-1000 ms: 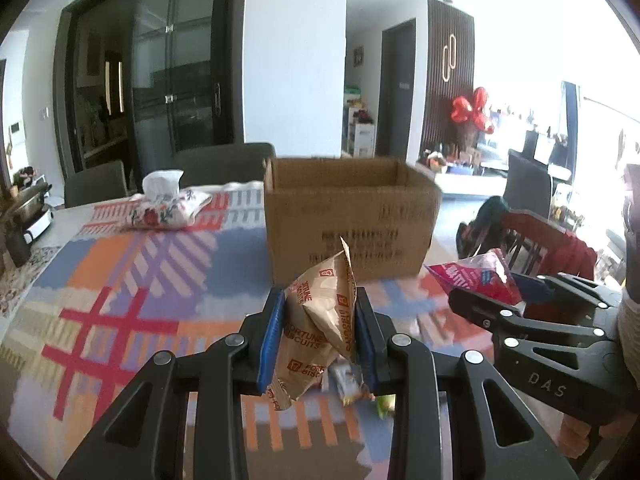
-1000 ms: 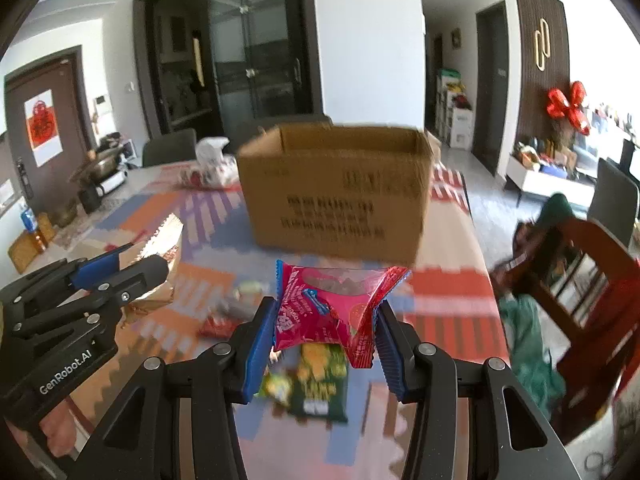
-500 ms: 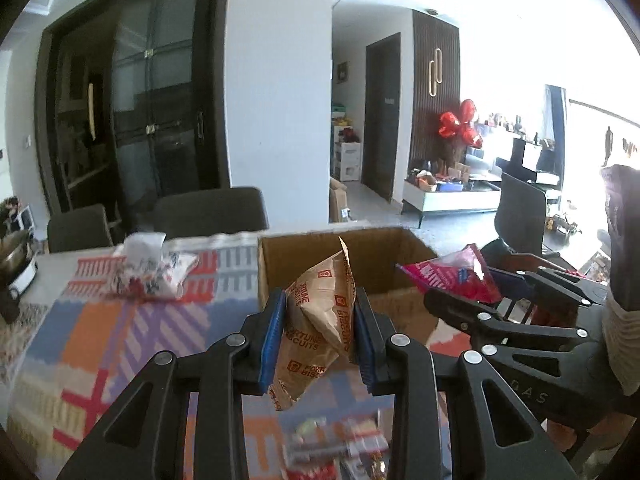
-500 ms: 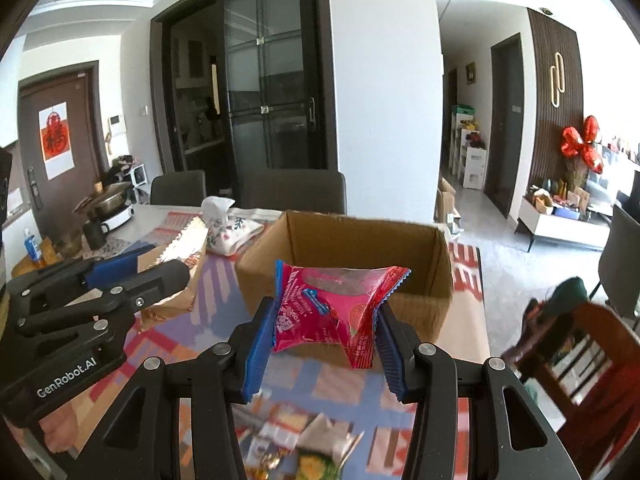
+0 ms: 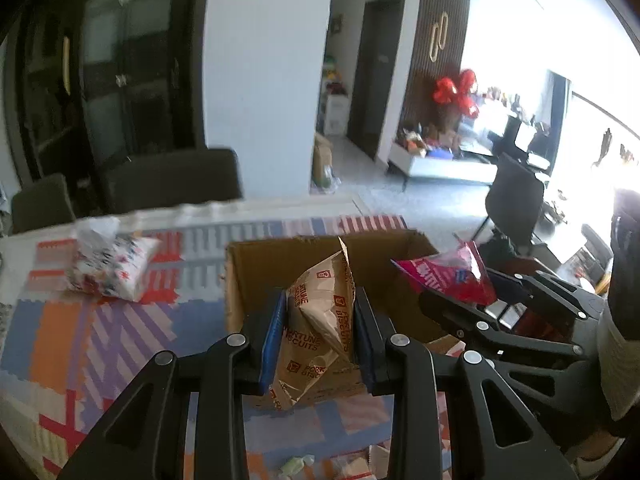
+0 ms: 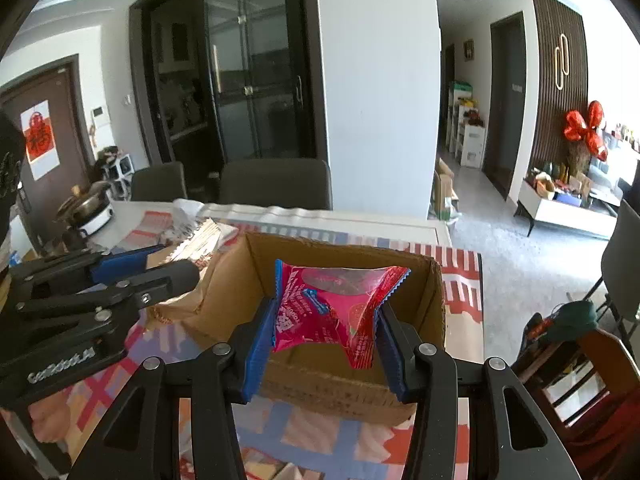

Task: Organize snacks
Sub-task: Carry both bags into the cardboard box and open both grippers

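My left gripper (image 5: 318, 336) is shut on a tan fortune-biscuit packet (image 5: 320, 320) and holds it over the near edge of an open cardboard box (image 5: 248, 276). My right gripper (image 6: 326, 332) is shut on a pink snack packet (image 6: 332, 308) above the same box (image 6: 434, 300). In the left wrist view the right gripper (image 5: 424, 292) with the pink packet (image 5: 444, 276) is at the right, over the box. In the right wrist view the left gripper (image 6: 172, 264) and its tan packet (image 6: 188, 300) are at the left.
The box stands on a table with a colourful patterned cloth (image 5: 80, 332). A tissue pack (image 5: 108, 264) lies to the box's left. Loose snacks (image 5: 296, 466) lie on the cloth below the grippers. Dark chairs (image 6: 276, 184) stand behind the table; a wooden chair (image 6: 580, 356) is at right.
Both grippers have risen and moved forward with their packets, from in front of the box to above its opening. The loose snacks on the cloth now sit lower in view.
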`<state>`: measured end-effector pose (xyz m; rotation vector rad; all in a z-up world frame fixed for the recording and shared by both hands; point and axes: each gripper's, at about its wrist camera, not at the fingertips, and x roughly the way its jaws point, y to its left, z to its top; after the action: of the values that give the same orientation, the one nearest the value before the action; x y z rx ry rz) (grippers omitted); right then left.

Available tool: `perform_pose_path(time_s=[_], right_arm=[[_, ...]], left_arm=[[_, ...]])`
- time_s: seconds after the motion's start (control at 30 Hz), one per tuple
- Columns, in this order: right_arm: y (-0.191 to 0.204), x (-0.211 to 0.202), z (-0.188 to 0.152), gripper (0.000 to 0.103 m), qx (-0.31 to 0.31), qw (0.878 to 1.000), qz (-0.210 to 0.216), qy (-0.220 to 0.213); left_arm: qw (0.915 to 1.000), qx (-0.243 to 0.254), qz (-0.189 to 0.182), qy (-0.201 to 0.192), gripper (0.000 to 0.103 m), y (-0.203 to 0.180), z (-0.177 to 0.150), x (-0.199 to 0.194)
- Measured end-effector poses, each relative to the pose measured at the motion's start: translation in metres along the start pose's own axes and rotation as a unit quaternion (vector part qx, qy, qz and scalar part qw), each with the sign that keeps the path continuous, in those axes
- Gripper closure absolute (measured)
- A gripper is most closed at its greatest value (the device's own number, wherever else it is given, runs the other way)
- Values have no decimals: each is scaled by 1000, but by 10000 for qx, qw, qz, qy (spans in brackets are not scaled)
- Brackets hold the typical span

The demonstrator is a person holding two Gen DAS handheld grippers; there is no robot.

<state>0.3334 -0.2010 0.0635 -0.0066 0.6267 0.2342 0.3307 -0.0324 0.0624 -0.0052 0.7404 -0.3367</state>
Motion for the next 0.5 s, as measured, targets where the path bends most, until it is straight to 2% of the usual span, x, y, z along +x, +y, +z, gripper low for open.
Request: perform_pose_path(time_s=[0.1, 0.23, 0.27, 0.3, 0.33, 0.37, 0.43, 0.5], right_arm=[[-6, 12, -2, 54, 43, 9999, 19, 142], [-8, 28, -4, 53, 46, 9995, -31, 323], [-10, 30, -5, 50, 71, 9994, -19, 350], [-11, 33, -6, 47, 109, 9992, -47, 394], [-14, 34, -6, 41, 136, 9990, -111, 415], [-15, 34, -8, 37, 133, 9990, -171, 397], [-16, 32, -11, 33, 96, 9990, -246, 367], [-16, 28, -14, 33, 100, 9990, -262, 335]], left_arm=[[9996, -46, -88, 254, 71, 2, 1, 19], [9995, -109, 28, 307, 67, 6, 0, 31], [9995, -100, 61, 290, 57, 6, -1, 31], [9996, -78, 144, 229, 51, 6, -2, 30], [9996, -58, 227, 172, 38, 6, -2, 27], [9995, -35, 298, 108, 33, 6, -2, 24], [9988, 90, 484, 39, 33, 3, -4, 19], [9985, 108, 542, 1, 29, 1, -10, 10]])
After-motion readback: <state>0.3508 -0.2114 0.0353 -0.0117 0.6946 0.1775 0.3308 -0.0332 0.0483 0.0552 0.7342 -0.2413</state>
